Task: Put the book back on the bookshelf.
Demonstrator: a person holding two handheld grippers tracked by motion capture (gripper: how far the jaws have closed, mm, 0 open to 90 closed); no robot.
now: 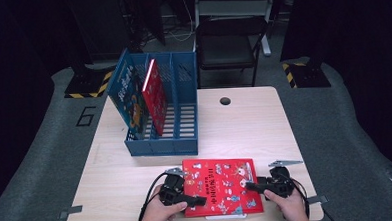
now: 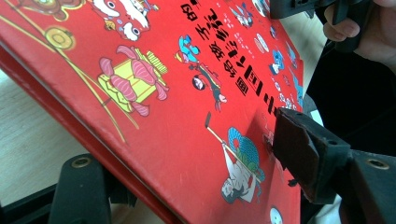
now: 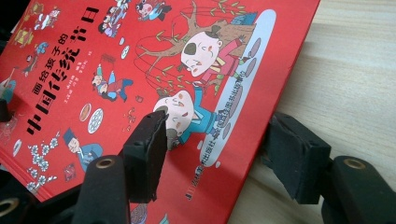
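Observation:
A red picture book with cartoon figures lies flat near the table's front edge. My left gripper is at its left side and my right gripper at its right side, each held by a hand. In the left gripper view the book runs slantwise between the wide-apart jaws of the left gripper, and one pad touches the cover. In the right gripper view the right gripper straddles the edge of the book, one jaw over the cover and the other over bare wood.
A blue slotted file holder stands on the table behind the book, holding a blue book and a red book upright. A black chair sits beyond the far edge. Bare wood lies right of the holder.

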